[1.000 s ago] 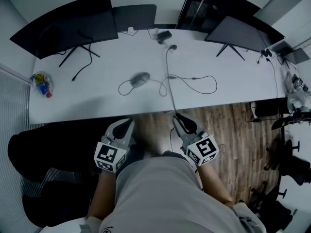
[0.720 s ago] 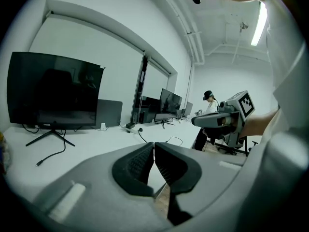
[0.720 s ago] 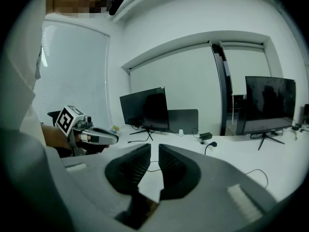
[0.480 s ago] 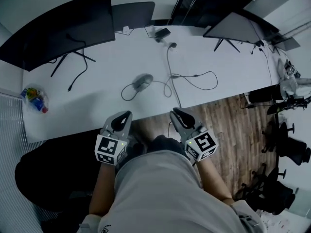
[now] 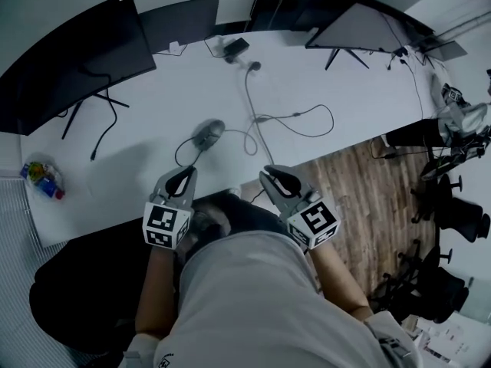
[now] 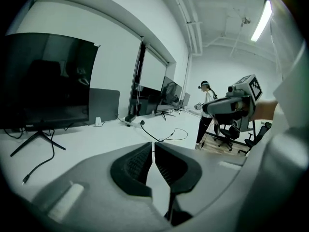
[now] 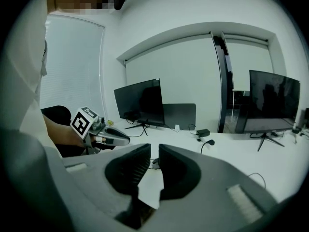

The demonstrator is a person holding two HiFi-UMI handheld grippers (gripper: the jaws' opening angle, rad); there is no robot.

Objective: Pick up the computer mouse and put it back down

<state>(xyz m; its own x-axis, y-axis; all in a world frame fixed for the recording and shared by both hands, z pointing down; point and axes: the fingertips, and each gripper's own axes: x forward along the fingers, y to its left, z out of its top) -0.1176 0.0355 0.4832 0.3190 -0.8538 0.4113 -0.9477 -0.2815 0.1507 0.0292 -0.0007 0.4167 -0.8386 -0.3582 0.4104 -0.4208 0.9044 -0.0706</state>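
Note:
A grey wired computer mouse [image 5: 207, 134] lies on the white desk [image 5: 138, 167], its cable curling to the right. My left gripper [image 5: 186, 172] hangs over the desk's near edge, just short of the mouse, jaws shut with nothing between them. My right gripper [image 5: 266, 173] is level with it, off the desk edge to the mouse's right, also shut and empty. In the left gripper view the shut jaws [image 6: 153, 146] cover the mouse. In the right gripper view a small dark shape that may be the mouse [image 7: 153, 162] shows past the jaws [image 7: 154, 149].
A curved black monitor [image 5: 69, 60] stands at the back left, a second monitor [image 5: 360, 25] at the back right. A power adapter [image 5: 234, 47] and looping cable [image 5: 295, 119] cross the desk. A colourful packet [image 5: 42, 179] lies far left. Office chairs [image 5: 453, 205] stand on the wood floor.
Both grippers have moved forward to the desk's near edge, closer to the mouse. Their jaws stayed shut. The mouse has not moved on the desk.

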